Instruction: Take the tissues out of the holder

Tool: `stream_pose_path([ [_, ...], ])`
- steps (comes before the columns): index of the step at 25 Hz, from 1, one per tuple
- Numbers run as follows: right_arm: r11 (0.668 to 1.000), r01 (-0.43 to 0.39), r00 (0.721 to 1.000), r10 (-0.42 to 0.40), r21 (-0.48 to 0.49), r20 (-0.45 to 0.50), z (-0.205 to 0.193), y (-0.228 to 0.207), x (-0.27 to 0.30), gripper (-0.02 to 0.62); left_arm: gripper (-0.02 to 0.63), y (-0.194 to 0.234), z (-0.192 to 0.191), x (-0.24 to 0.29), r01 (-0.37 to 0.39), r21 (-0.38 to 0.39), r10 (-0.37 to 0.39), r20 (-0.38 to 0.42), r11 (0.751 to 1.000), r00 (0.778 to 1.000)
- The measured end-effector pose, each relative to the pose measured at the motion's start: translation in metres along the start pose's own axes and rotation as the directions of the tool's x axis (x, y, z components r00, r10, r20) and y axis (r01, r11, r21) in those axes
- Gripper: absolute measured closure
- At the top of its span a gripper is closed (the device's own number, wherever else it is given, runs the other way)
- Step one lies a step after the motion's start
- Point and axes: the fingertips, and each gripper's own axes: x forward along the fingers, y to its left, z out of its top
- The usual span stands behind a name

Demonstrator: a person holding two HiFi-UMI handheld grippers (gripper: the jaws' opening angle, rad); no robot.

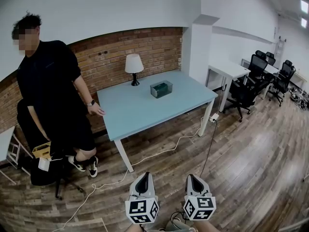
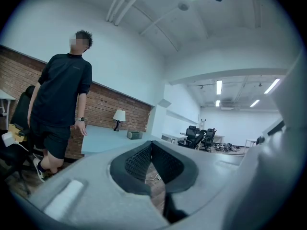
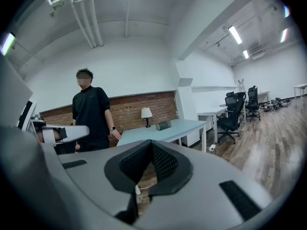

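Observation:
The tissue holder is a small dark green-grey box on the far half of the light blue table. It also shows small and distant in the left gripper view and the right gripper view. Both grippers are low and near me, well short of the table, over the wooden floor. My left gripper is shut with nothing in it. My right gripper has its jaw tips together and is likewise empty.
A white-shaded lamp stands at the table's back edge by the brick wall. A person in black stands at the table's left end, one hand on it. A white cable runs across the floor. Black office chairs stand at right.

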Motion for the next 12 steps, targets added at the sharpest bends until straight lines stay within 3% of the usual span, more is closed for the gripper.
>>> stream_pose_path([
  [12, 1.000, 0.004, 1.000, -0.004, 0.012, -0.005, 0.006, -0.019, 0.064, 0.591, 0.600, 0.013, -0.004, 0.060, 0.005, 0.000, -0.005, -0.008, 1.000, 1.000],
])
